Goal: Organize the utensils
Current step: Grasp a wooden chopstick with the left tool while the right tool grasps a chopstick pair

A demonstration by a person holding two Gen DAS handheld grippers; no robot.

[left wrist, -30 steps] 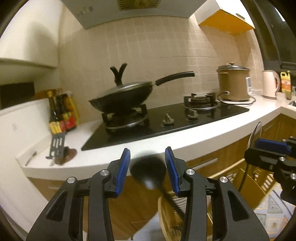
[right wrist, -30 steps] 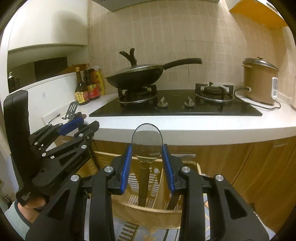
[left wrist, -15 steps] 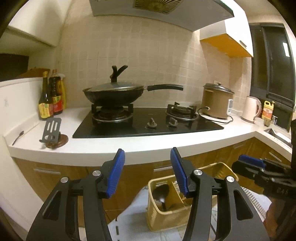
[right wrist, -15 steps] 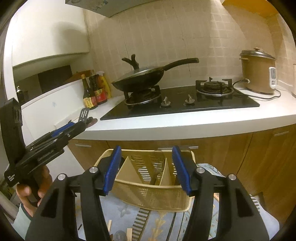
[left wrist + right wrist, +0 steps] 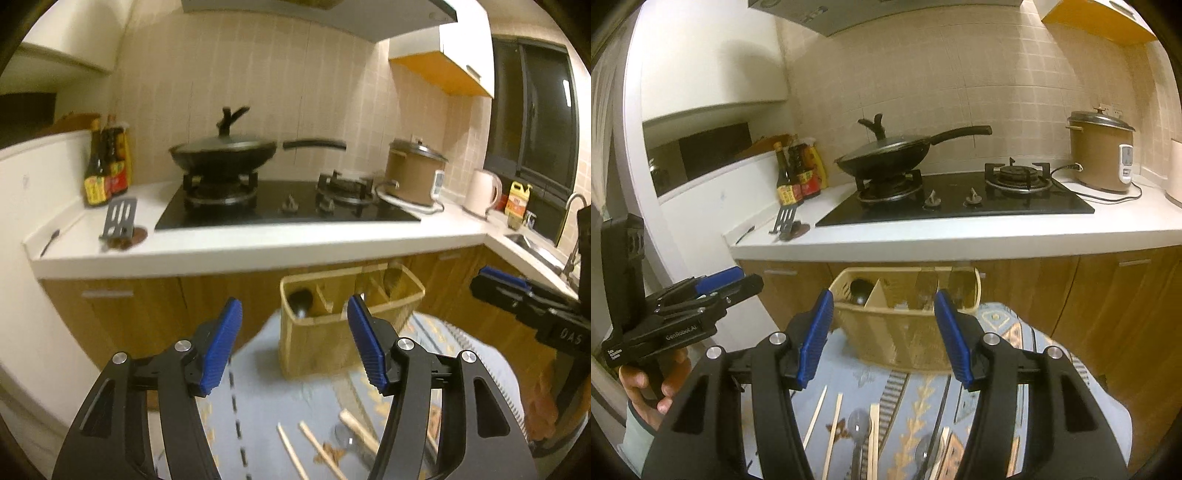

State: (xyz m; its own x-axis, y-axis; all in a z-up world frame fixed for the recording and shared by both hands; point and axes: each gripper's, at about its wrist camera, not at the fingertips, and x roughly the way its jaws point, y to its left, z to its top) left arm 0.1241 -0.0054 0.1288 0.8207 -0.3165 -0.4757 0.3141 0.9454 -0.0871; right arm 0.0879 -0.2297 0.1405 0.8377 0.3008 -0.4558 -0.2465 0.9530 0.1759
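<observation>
A yellow divided utensil basket [image 5: 314,347] [image 5: 908,343] stands on a patterned mat below the counter. A black ladle [image 5: 301,301] [image 5: 860,290] stands in its left compartment; a metal spoon [image 5: 956,286] stands in the right one. Wooden chopsticks [image 5: 833,432] [image 5: 317,448] and spoons [image 5: 858,424] lie loose on the mat in front. My left gripper [image 5: 293,345] is open and empty, held back from the basket. My right gripper [image 5: 884,338] is open and empty too. The left gripper shows at the left of the right wrist view [image 5: 731,284].
A white counter [image 5: 960,240] carries a black hob, a lidded wok [image 5: 886,155], sauce bottles [image 5: 796,177], a slotted spatula [image 5: 786,219] and a rice cooker [image 5: 1102,151]. Wooden cabinet doors [image 5: 1108,295] stand behind the basket. A sink [image 5: 535,247] is far right.
Both grippers let go of their utensils into the basket, opened wide and drew back and up. The loose chopsticks on the mat came into view.
</observation>
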